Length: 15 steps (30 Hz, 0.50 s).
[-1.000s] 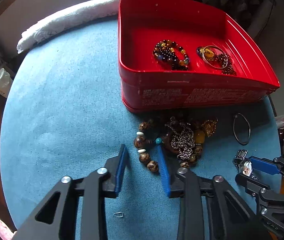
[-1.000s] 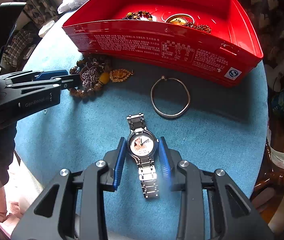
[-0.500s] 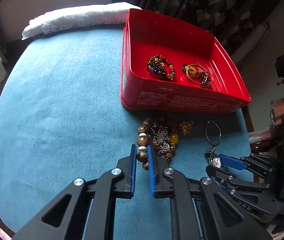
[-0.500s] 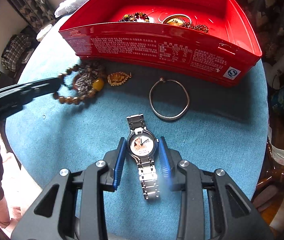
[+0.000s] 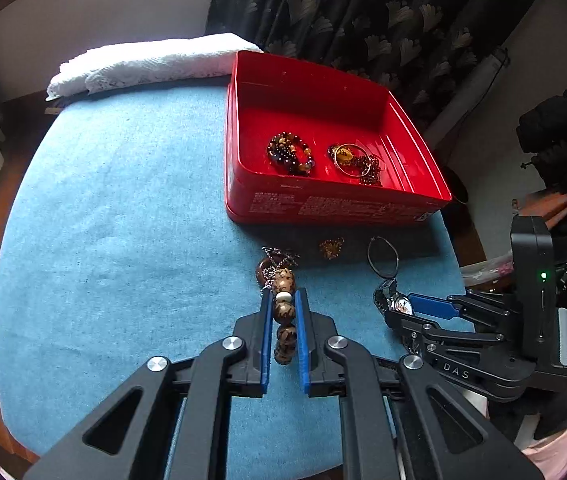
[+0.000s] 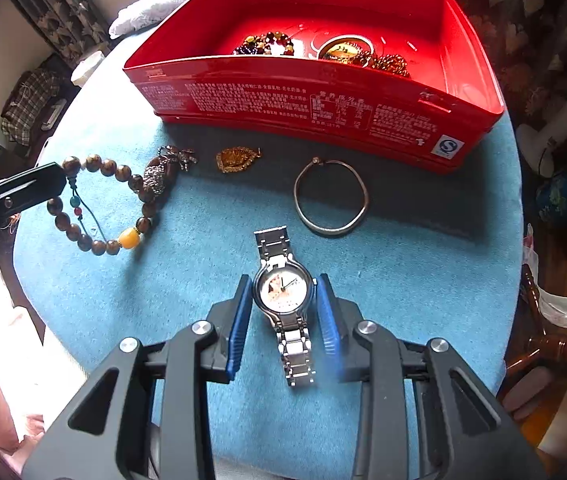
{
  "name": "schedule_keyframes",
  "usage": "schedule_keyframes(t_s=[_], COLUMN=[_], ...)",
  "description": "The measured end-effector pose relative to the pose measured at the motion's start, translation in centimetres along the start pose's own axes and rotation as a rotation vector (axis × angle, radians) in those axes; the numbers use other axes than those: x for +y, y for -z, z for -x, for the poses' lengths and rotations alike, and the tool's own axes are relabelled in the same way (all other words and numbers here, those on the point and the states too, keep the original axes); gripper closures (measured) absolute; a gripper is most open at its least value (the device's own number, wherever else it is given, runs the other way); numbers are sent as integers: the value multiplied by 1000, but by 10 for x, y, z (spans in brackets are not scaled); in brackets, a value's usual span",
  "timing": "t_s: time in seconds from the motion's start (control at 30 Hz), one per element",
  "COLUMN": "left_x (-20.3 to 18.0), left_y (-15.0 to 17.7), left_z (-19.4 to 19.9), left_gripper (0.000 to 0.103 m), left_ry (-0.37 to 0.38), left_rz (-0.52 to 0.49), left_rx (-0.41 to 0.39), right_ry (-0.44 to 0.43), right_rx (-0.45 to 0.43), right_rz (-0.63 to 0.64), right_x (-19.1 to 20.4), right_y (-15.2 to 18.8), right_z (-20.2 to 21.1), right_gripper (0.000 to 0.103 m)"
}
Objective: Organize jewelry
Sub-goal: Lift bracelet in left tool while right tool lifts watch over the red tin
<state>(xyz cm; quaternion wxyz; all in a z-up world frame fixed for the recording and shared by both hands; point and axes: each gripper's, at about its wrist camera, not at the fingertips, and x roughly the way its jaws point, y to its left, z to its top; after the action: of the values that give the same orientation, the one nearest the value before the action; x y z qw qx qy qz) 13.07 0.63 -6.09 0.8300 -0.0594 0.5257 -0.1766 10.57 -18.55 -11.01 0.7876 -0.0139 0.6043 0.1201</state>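
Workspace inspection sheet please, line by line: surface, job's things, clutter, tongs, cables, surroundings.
Surface: blue cloth over a round table.
Job's things: red tin holding beaded pieces; wooden bead bracelet, gold pendant, silver bangle and watch on the cloth.
Clutter: white towel at the far edge.
Tongs: left tongs shut on the bead bracelet; right tongs open, straddling the watch.
Cables: nothing seen.
Surroundings: dark patterned curtain.

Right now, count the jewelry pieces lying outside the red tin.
4: the brown wooden bead bracelet clamped in the left claw, the gold pendant, the thin silver bangle, and the steel wristwatch between the open right claw.
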Motion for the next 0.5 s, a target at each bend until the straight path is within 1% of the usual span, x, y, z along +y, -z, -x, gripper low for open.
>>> schedule_keyframes(t_s=[0.27,0.5], left_x=[-8,-13], left_y=[7,1], left_z=[-1,17], left_gripper=[92,92], left_ry=[13,26], left_rz=[-20,-30], left_rx=[10,-32], right_ry=[4,-3], right_rx=[-19,-55], right_rz=[0,5], right_x=[-3,-2], right_y=[0,-2], right_z=[13,31], right_gripper=[72,72])
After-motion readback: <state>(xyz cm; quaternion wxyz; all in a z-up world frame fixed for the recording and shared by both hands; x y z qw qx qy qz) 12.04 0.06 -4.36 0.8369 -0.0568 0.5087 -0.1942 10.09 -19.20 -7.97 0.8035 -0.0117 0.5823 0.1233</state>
